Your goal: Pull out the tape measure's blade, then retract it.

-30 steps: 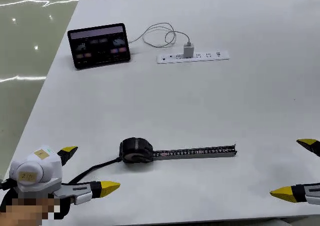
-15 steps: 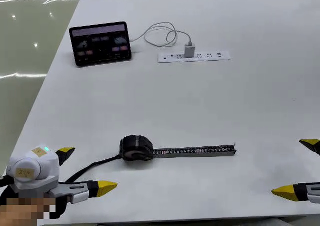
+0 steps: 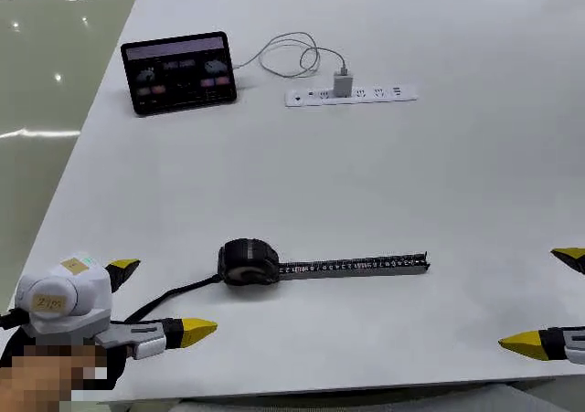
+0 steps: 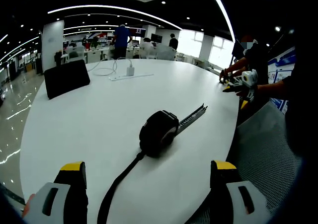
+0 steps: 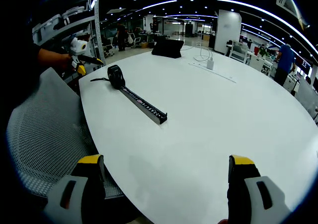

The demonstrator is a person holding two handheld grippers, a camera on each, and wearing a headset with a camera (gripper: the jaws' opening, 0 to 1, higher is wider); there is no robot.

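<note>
A black tape measure [image 3: 249, 263] lies on the white table [image 3: 366, 184] with its blade [image 3: 355, 266] pulled out to the right and lying flat. Its black wrist strap [image 3: 174, 293] trails toward my left gripper [image 3: 162, 300], which is open at the near left edge with nothing between its yellow-tipped fingers. In the left gripper view the tape measure [image 4: 159, 130] sits just ahead of the open jaws. My right gripper [image 3: 558, 302] is open at the near right edge, well clear of the blade's end. The right gripper view shows the blade [image 5: 144, 105] stretching away to the case [image 5: 115, 76].
A dark tablet [image 3: 178, 72] stands propped at the far left of the table. A white power strip [image 3: 352, 94] with a plugged-in charger and a looped white cable [image 3: 288, 56] lies at the back. A grey mesh chair [image 5: 44, 139] is by the table's near edge.
Both grippers stay low at the near edge; the left one has shifted slightly. The tape measure and its extended blade have not moved. The head camera has drifted a little.
</note>
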